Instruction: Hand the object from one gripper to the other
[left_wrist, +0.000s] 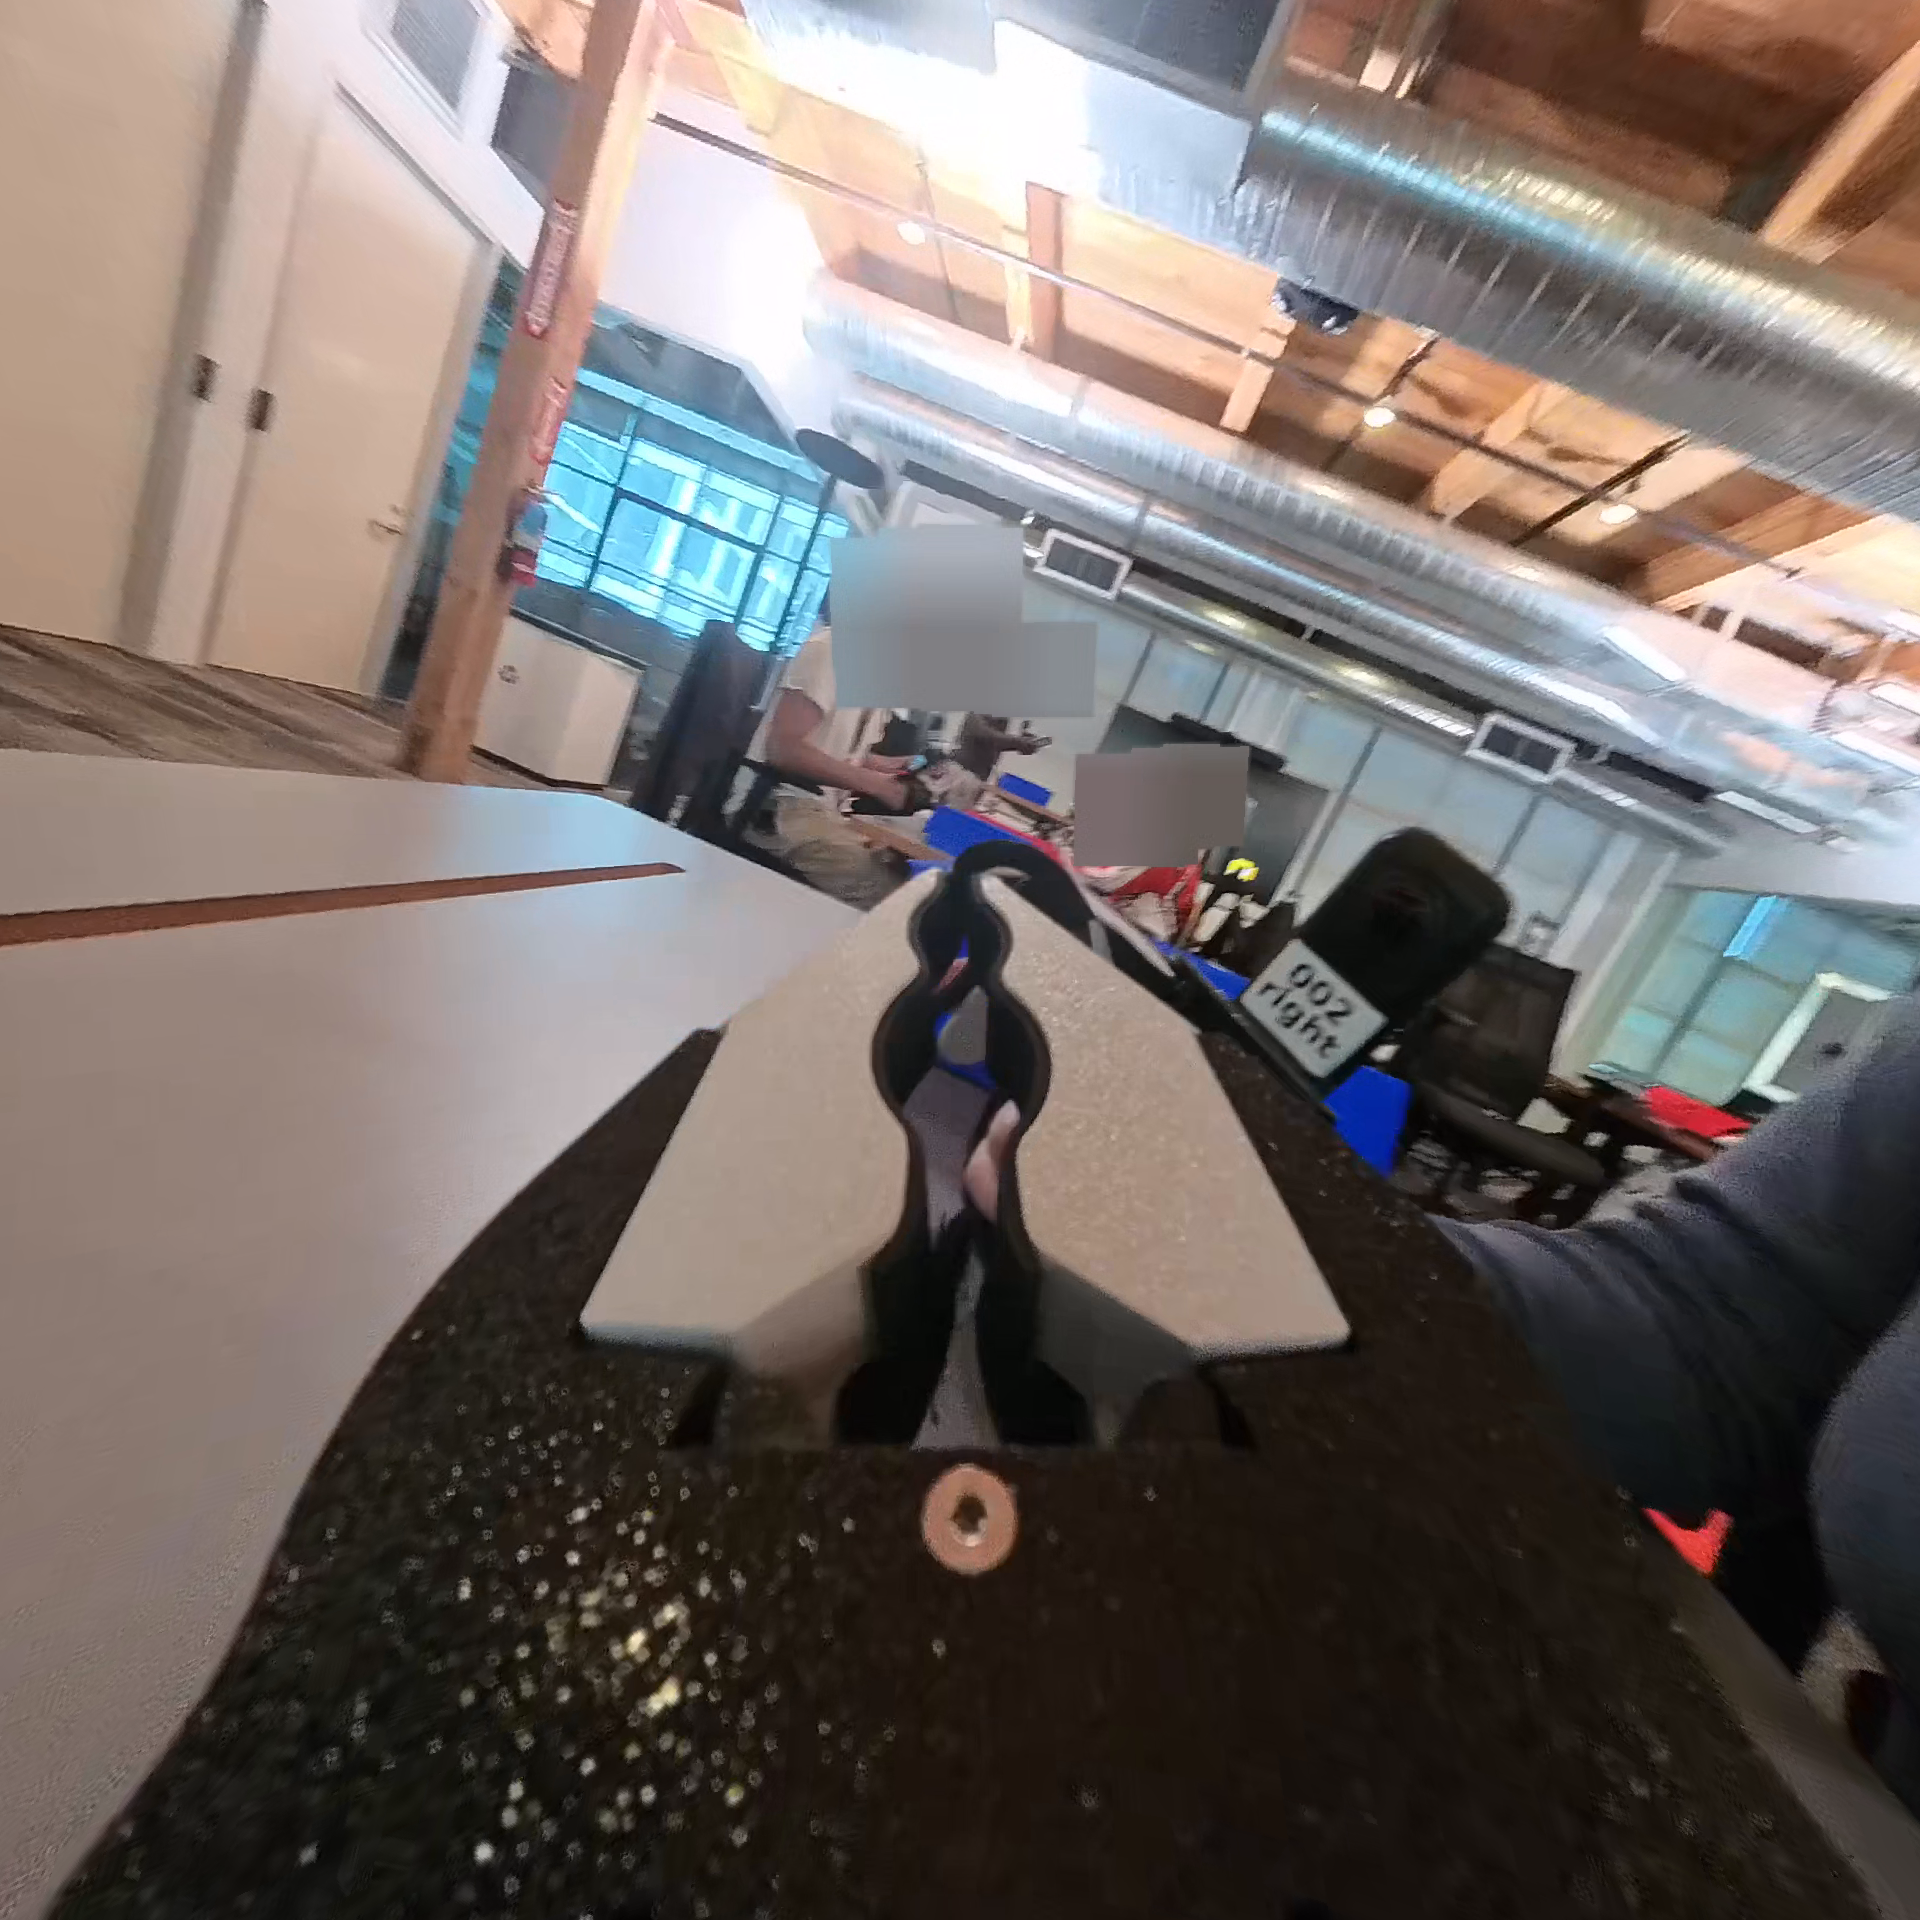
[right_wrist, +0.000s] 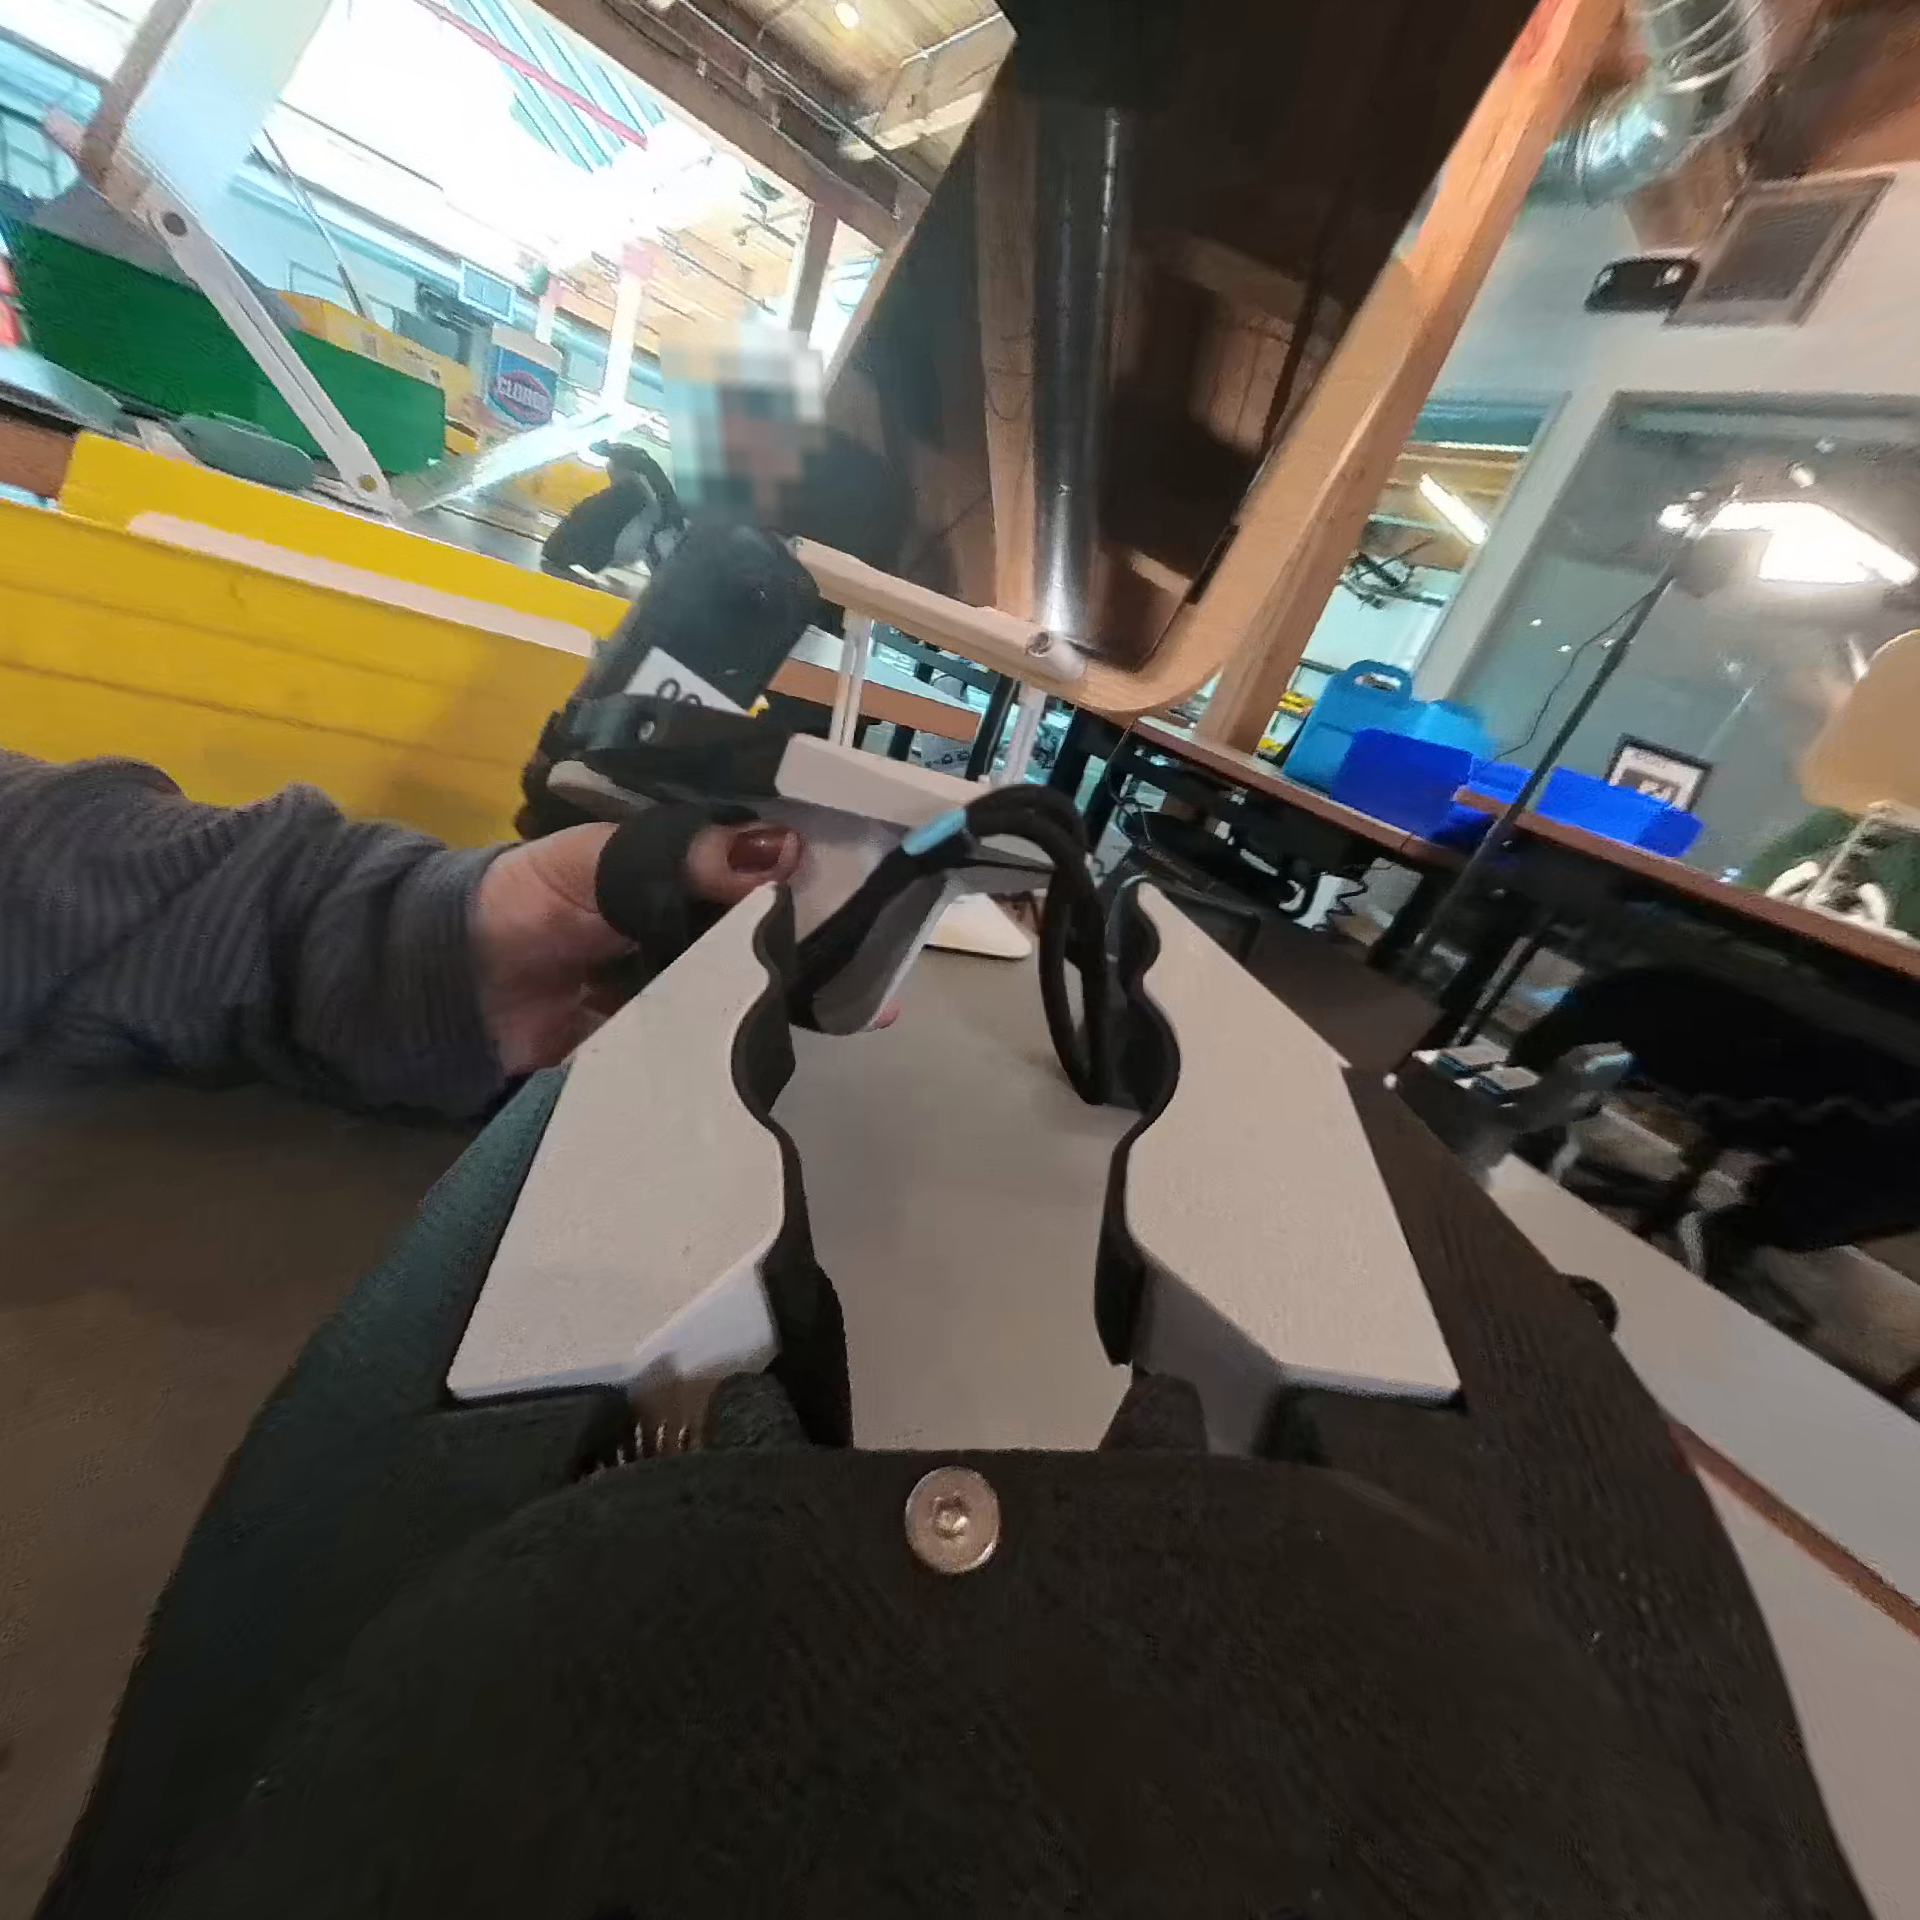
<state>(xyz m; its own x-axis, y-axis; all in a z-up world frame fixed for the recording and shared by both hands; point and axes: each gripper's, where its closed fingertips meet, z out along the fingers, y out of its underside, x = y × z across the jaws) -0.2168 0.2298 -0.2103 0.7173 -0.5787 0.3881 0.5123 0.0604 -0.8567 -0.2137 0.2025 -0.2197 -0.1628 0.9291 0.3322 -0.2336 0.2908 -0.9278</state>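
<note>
A black looped cord (right_wrist: 1070, 935) with a light blue band is pinched at the tips of my left gripper (right_wrist: 997, 852), which reaches in from the left. The loop hangs down to the grey table (right_wrist: 935, 1195). My right gripper (right_wrist: 956, 904) is open, its two fingers on either side of the cord and the left gripper's tips; the loop lies close to the right-hand finger. In the left wrist view my left gripper (left_wrist: 961, 883) is shut, and the cord (left_wrist: 987, 857) pokes out at its tips. The right gripper's body (left_wrist: 1382, 935) shows just beyond.
A hand (right_wrist: 582, 935) in a dark sleeve holds the left gripper. A yellow bin (right_wrist: 260, 665) stands at the left, and blue bins (right_wrist: 1455, 769) sit on a far table. The table's edge (right_wrist: 1662, 1351) runs along the right. Office chairs (left_wrist: 1507, 1039) and people (left_wrist: 810, 748) are behind. Less than 4 cm separates the two grippers' tips.
</note>
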